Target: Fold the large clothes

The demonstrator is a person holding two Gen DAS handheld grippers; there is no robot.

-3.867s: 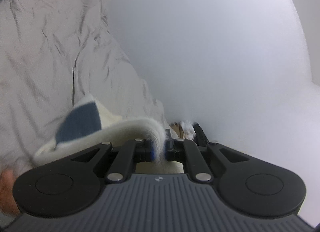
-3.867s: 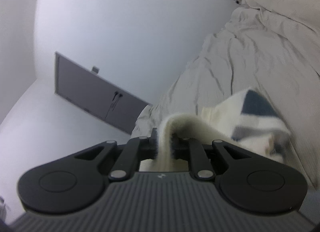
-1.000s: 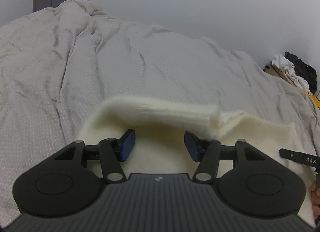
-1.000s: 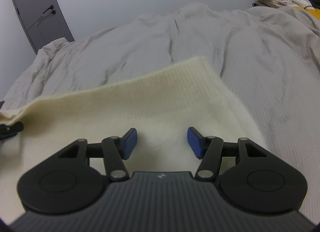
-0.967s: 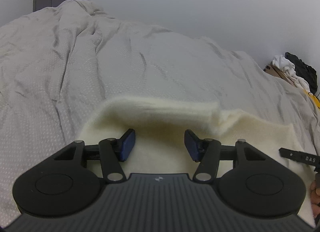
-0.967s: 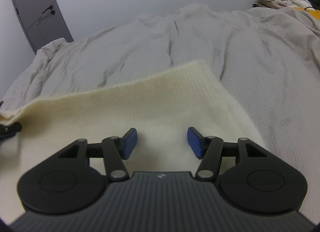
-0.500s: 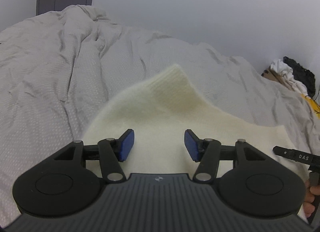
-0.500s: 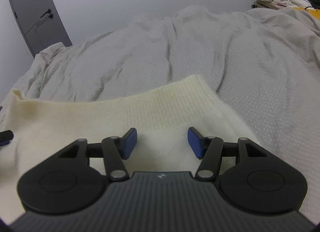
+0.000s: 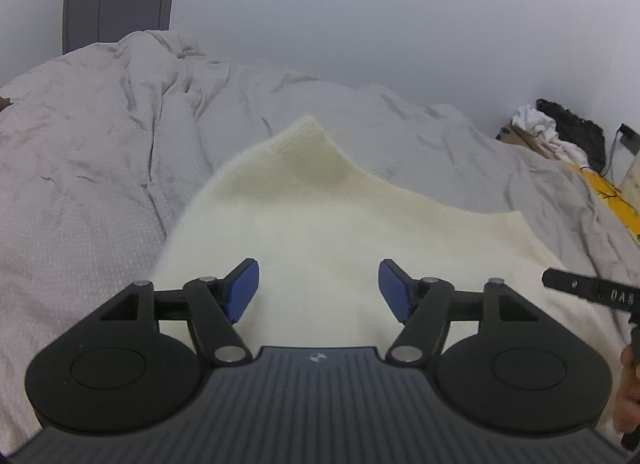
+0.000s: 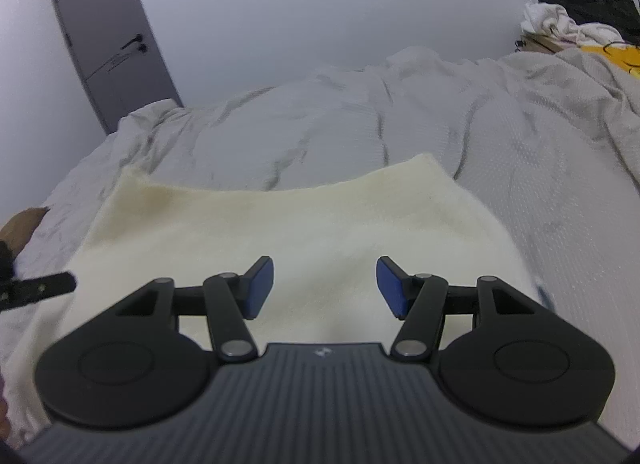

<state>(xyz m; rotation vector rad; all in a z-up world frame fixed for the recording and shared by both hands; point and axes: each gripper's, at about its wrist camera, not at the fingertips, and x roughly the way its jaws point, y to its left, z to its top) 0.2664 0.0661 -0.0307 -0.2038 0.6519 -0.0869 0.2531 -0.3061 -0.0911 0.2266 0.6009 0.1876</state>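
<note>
A cream knitted garment (image 9: 328,224) lies spread flat on the grey bed cover (image 9: 100,168), its far left corner raised in a peak. My left gripper (image 9: 319,288) hangs over its near part with its jaws opening and nothing between the blue pads. In the right wrist view the same cream garment (image 10: 296,224) fills the middle, and my right gripper (image 10: 325,286) stands open above it, empty. A finger of the other gripper pokes into each view from the side.
The rumpled grey bed cover (image 10: 440,120) stretches to the wall. A grey door (image 10: 108,36) stands at the far left. A heap of white and black clothes (image 10: 576,20) and a yellow item (image 10: 616,54) lie at the far right. A hand (image 9: 628,396) shows at the right edge.
The folded-over edge of the cream garment has dropped flat on the bed. Both grippers have drawn back and risen from it, and the left one has spread its jaws wider.
</note>
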